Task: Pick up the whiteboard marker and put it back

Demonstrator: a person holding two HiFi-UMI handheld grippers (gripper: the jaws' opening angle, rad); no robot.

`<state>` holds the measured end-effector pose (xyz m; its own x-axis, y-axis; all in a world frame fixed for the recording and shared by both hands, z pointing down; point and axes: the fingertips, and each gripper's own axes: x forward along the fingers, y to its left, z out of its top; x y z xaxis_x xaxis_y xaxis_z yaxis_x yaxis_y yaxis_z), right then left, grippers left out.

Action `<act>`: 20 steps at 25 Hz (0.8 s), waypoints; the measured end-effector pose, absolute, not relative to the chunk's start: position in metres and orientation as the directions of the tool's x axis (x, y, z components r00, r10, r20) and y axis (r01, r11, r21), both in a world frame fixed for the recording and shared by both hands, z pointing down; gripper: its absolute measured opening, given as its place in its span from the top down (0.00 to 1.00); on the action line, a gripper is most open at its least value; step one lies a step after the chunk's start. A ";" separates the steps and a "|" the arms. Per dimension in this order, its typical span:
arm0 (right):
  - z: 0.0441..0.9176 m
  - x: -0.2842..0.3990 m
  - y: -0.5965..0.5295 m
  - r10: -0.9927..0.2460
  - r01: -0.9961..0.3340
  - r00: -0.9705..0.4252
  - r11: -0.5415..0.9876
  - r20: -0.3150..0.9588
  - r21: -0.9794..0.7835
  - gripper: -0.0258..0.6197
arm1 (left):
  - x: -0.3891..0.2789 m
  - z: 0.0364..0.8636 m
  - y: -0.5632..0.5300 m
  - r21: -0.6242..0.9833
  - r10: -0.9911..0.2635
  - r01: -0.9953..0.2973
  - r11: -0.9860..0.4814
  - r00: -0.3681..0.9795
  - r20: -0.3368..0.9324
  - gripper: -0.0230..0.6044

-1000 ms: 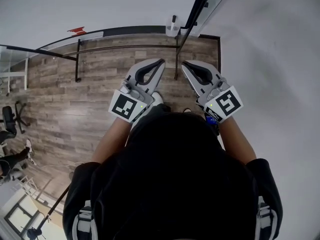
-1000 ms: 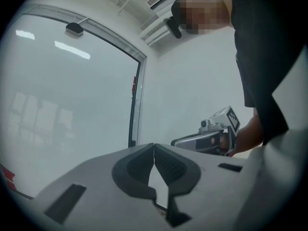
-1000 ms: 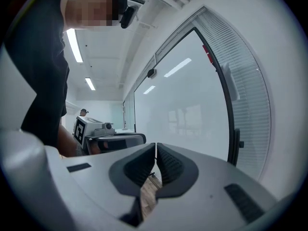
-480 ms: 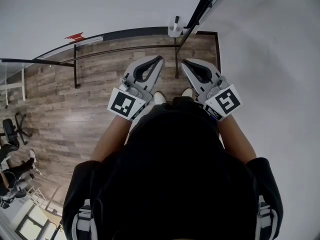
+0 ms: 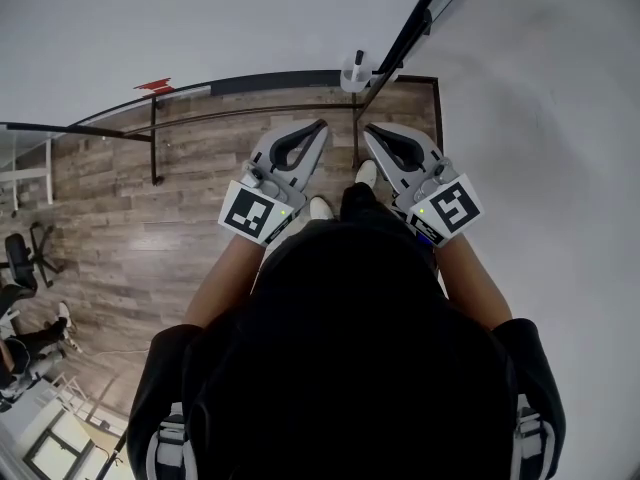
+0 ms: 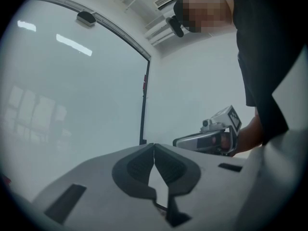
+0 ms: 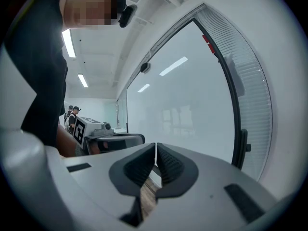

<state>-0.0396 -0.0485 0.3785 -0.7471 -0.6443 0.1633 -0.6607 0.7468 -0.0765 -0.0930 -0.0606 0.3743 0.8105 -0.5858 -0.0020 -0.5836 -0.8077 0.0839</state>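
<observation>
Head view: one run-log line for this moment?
left gripper: jaws shut, empty | right gripper: jaws shut, empty | marker: upright in white holder ahead | stage: not yet grasped

A grey-brown wood-plank floor (image 5: 130,228) fills the left of the head view. A black office chair (image 5: 22,258) sits at nine o'clock, a red marking (image 5: 155,86) lies at eleven o'clock where the floor meets a pale wall (image 5: 200,18), and a thick black frame post (image 5: 408,26) slants off toward one o'clock. In the right gripper view a frosted glass panel (image 7: 192,109) spans the centre with its black frame (image 7: 235,109) curving down at three o'clock, while two people in caps (image 7: 72,113) stand far off at nine o'clock below ceiling light strips (image 7: 66,42) at ten o'clock.
</observation>
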 end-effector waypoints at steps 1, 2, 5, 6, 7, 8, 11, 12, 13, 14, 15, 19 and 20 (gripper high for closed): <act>0.379 -0.038 -0.053 -0.642 -0.658 -0.750 0.750 0.162 -0.074 0.97 | -0.092 0.374 -0.064 0.078 -0.589 -0.587 -0.805 0.808 -0.003 0.96; 0.379 -0.037 -0.057 -0.640 -0.655 -0.752 0.752 0.159 -0.072 0.97 | -0.090 0.373 -0.068 0.073 -0.594 -0.592 -0.802 0.804 -0.004 0.96; 0.378 -0.032 -0.073 -0.632 -0.646 -0.760 0.760 0.150 -0.071 0.97 | -0.087 0.372 -0.082 0.070 -0.609 -0.607 -0.792 0.794 -0.002 0.96; 0.377 -0.030 -0.079 -0.629 -0.642 -0.763 0.763 0.147 -0.071 0.97 | -0.085 0.372 -0.086 0.069 -0.613 -0.612 -0.788 0.790 -0.001 0.96; 0.377 -0.028 -0.085 -0.625 -0.638 -0.767 0.767 0.143 -0.072 0.97 | -0.083 0.372 -0.092 0.067 -0.618 -0.617 -0.784 0.786 0.002 0.96; 0.377 -0.025 -0.091 -0.620 -0.633 -0.772 0.771 0.141 -0.073 0.97 | -0.081 0.373 -0.097 0.066 -0.624 -0.623 -0.780 0.782 0.007 0.96; 0.379 -0.016 -0.108 -0.605 -0.618 -0.784 0.783 0.141 -0.075 0.97 | -0.074 0.373 -0.113 0.068 -0.641 -0.640 -0.765 0.768 0.012 0.96; 0.380 -0.013 -0.114 -0.600 -0.613 -0.788 0.786 0.140 -0.077 0.97 | -0.071 0.373 -0.118 0.071 -0.643 -0.641 -0.764 0.766 0.008 0.96; 0.380 -0.010 -0.119 -0.596 -0.609 -0.791 0.789 0.139 -0.080 0.97 | -0.067 0.374 -0.121 0.074 -0.642 -0.640 -0.765 0.767 0.003 0.96; 0.381 -0.007 -0.124 -0.593 -0.605 -0.794 0.792 0.136 -0.082 0.97 | -0.063 0.375 -0.124 0.076 -0.640 -0.638 -0.766 0.769 -0.001 0.96; 0.380 -0.003 -0.130 -0.590 -0.602 -0.796 0.794 0.134 -0.084 0.97 | -0.059 0.376 -0.128 0.077 -0.640 -0.638 -0.766 0.769 -0.002 0.96; 0.378 0.010 -0.150 -0.572 -0.585 -0.810 0.806 0.130 -0.089 0.97 | -0.043 0.375 -0.145 0.072 -0.662 -0.660 -0.747 0.750 0.007 0.96; 0.379 0.014 -0.155 -0.569 -0.581 -0.812 0.809 0.132 -0.091 0.97 | -0.040 0.375 -0.149 0.065 -0.670 -0.669 -0.740 0.742 0.008 0.96</act>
